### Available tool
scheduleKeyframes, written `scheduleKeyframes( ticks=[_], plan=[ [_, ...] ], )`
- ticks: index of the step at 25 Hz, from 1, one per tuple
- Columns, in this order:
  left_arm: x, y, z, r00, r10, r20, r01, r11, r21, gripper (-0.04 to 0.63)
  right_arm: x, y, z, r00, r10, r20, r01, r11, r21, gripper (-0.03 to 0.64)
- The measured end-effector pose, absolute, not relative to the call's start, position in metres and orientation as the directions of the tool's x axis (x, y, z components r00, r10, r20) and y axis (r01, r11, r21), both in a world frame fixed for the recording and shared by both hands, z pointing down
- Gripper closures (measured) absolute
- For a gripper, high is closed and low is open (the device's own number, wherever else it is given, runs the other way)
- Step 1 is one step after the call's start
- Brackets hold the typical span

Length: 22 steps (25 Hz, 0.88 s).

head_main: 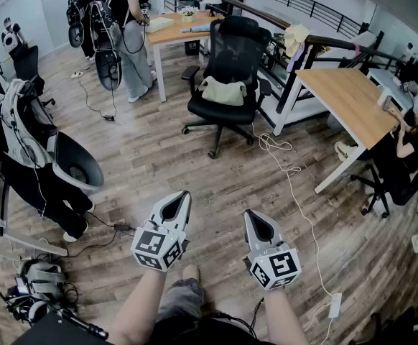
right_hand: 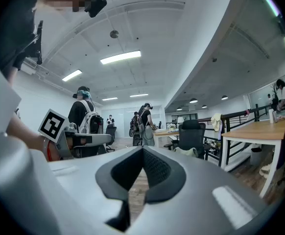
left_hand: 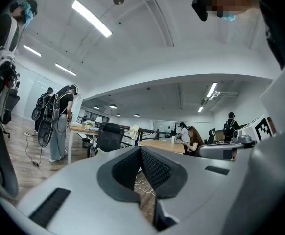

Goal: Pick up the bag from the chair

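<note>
- The floor (head_main: 159, 157) is of wooden planks in grey-brown colour, and it fills most of the head view.
- A black office chair (head_main: 230, 56) stands on this floor, between two desks and well apart from both grippers.
- The bag (head_main: 223, 91), of cream colour, lies on the seat of the chair, against the backrest. Nothing touches it.
- The desk (head_main: 353, 103) at the right has a wooden top and white legs. A person (head_main: 410, 146) sits at its far side.
- A second desk (head_main: 173, 31) stands behind the chair, and people with backpacks (head_main: 126, 27) stand beside it.
- A white cable (head_main: 289, 171) runs in loops over the floor from the chair toward the near right.
- A dark railing (head_main: 309, 9) goes along the back of the room, and long lamps (left_hand: 91, 17) are on the white ceiling.
- The left gripper (head_main: 179, 203) is clenched with nothing inside; its tips meet.
- The right gripper (head_main: 256, 225) is also clenched and empty. Both hang low over the floor and point to the chair.
</note>
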<state>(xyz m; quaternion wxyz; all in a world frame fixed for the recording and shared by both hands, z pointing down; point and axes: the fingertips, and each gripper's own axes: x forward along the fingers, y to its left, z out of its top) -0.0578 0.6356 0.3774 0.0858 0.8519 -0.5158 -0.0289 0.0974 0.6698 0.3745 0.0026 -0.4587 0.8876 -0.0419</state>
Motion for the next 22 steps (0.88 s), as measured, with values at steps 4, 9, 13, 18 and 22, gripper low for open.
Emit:
scheduleKeyframes(
  ticks=[4, 9, 13, 18, 22],
  plan=[
    [-0.073, 0.59, 0.375, 0.477, -0.878, 0.03, -0.867, -0.465, 0.181, 0.598, 0.082, 0.625, 0.372, -0.563, -0.826, 0.028, -0.825, 0.56, -0.079, 0.618],
    [-0.091, 0.546, 0.379, 0.491, -0.871, 0.03, -0.859, -0.478, 0.184, 0.598, 0.063, 0.583, 0.379, -0.545, -0.837, 0.038, -0.837, 0.542, -0.079, 0.618],
    [-0.103, 0.524, 0.385, 0.503, -0.864, 0.039, -0.852, -0.488, 0.189, 0.598, 0.052, 0.561, 0.384, -0.525, -0.85, 0.041, -0.85, 0.52, -0.084, 0.618],
    [-0.116, 0.506, 0.39, 0.495, -0.868, 0.041, -0.854, -0.478, 0.205, 0.598, 0.046, 0.544, 0.381, -0.51, -0.859, 0.038, -0.858, 0.506, -0.091, 0.618],
    [-0.122, 0.495, 0.391, 0.485, -0.874, 0.036, -0.859, -0.468, 0.209, 0.598, 0.045, 0.532, 0.38, -0.509, -0.86, 0.039, -0.858, 0.504, -0.099, 0.618]
  ],
)
